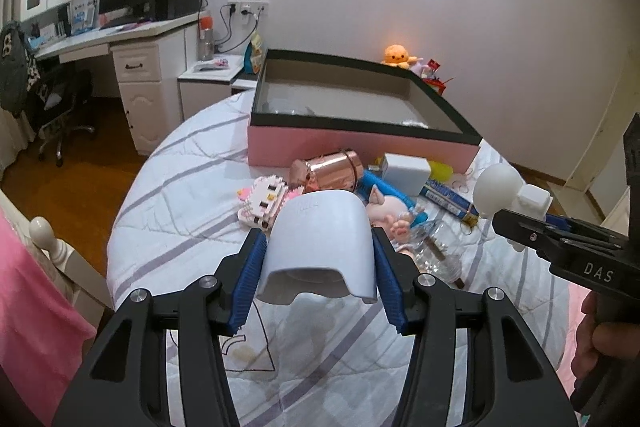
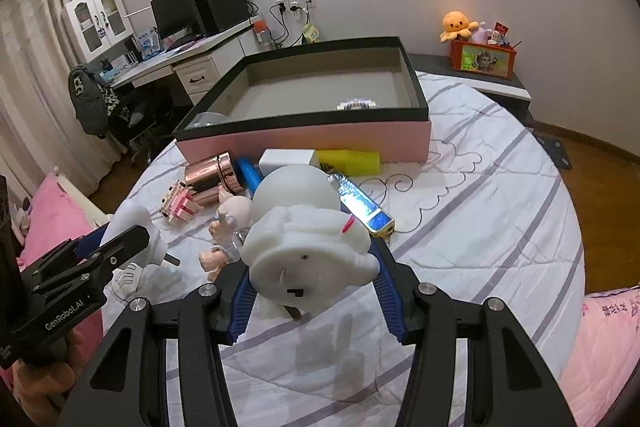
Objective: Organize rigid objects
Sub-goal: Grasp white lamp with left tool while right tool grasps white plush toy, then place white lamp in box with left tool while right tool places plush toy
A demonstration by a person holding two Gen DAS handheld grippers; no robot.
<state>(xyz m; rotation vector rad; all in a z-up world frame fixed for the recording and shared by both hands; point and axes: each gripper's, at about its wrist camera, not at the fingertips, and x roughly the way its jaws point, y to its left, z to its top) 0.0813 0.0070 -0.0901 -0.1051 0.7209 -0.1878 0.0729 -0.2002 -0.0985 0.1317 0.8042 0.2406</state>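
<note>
- Rigid objects are mostly unsorted: rose-gold canister, brick-built toy, white block, yellow piece, blue carton and pink doll lie piled on the bed, at 12 o'clock from my tools.
- Pink box beyond the pile sits at 12 o'clock, nearly bare; I see one small brick item and a clear dome inside.
- My left gripper has its pads clamped on a white curved shell, clear of the bed.
- My right gripper squeezes a white round-headed figure, also lifted.
- I reckon it's early: two in hand, a pile to go.
</note>
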